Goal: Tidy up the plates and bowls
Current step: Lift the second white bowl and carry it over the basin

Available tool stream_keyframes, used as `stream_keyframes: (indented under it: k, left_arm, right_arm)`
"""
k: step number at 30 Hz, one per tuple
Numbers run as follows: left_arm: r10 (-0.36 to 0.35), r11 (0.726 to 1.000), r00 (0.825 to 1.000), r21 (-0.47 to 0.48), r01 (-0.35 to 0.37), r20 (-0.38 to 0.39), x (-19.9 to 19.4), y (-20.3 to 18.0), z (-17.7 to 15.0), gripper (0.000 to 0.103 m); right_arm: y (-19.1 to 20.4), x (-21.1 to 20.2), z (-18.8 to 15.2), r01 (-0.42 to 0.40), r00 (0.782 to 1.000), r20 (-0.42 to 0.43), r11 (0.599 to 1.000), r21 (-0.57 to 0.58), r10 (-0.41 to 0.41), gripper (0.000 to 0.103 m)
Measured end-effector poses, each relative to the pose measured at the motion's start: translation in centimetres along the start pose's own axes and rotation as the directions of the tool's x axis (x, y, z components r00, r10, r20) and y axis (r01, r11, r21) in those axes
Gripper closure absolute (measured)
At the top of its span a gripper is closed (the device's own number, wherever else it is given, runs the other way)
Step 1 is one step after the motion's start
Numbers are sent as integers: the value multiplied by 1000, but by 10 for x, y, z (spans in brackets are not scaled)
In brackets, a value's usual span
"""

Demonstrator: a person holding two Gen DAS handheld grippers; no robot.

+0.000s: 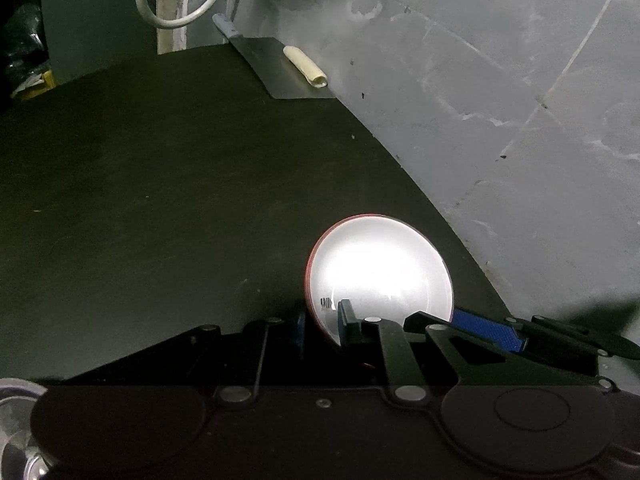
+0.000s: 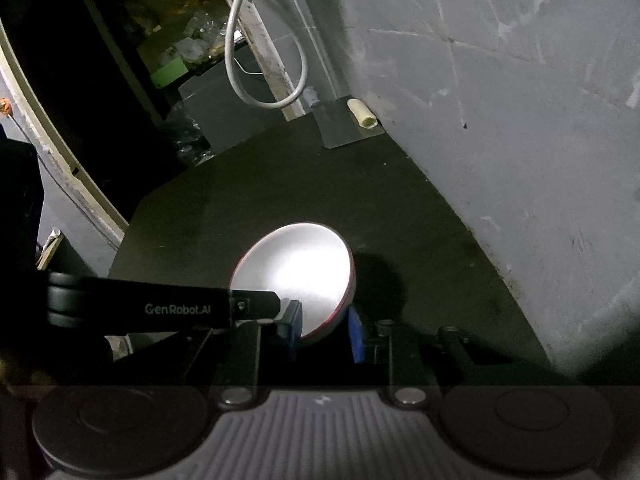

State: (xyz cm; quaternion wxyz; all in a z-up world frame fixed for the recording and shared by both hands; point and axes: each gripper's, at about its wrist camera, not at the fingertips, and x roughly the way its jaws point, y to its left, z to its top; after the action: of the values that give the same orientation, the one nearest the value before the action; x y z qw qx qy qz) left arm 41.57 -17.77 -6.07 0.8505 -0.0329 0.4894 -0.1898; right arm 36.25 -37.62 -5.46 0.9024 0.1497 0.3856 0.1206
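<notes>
Near the grey wall (image 1: 500,92) on the dark worktop (image 1: 160,200), both my left hand-held gripper (image 1: 322,326) and right hand-held gripper (image 2: 326,334) pinch the near rim of one red-edged bowl (image 1: 380,268). I judge this the pick-up; next I must lift it level, both hands together.

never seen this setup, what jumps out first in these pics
The glaring white bowl with a red rim, low and centre on the dark table, with both grippers closed on it: left gripper and right gripper. Next, the pale roll against the grey wall.
</notes>
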Motion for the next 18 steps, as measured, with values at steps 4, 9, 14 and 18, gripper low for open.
stream_keyframes:
  k: [4,9,14,18]
  left_arm:
    - [-2,1000,1000,2,2,14,-12,1,-5,87]
    - [-4,1000,1000,5,4,30,-29,2,-13,87]
    - [-6,1000,999,5,6,47,-48,2,-23,87]
    - [-5,1000,998,5,5,61,-65,5,-31,87]
  right_arm:
    - [8,-9,-4,-3,1000,11,1000,-7,3,75]
    - [19,-22,-10,-6,1000,23,1000,-13,6,75]
    - [30,-35,-17,-17,999,32,1000,-7,17,75]
    - [40,-45,-22,-24,999,37,1000,-13,25,75]
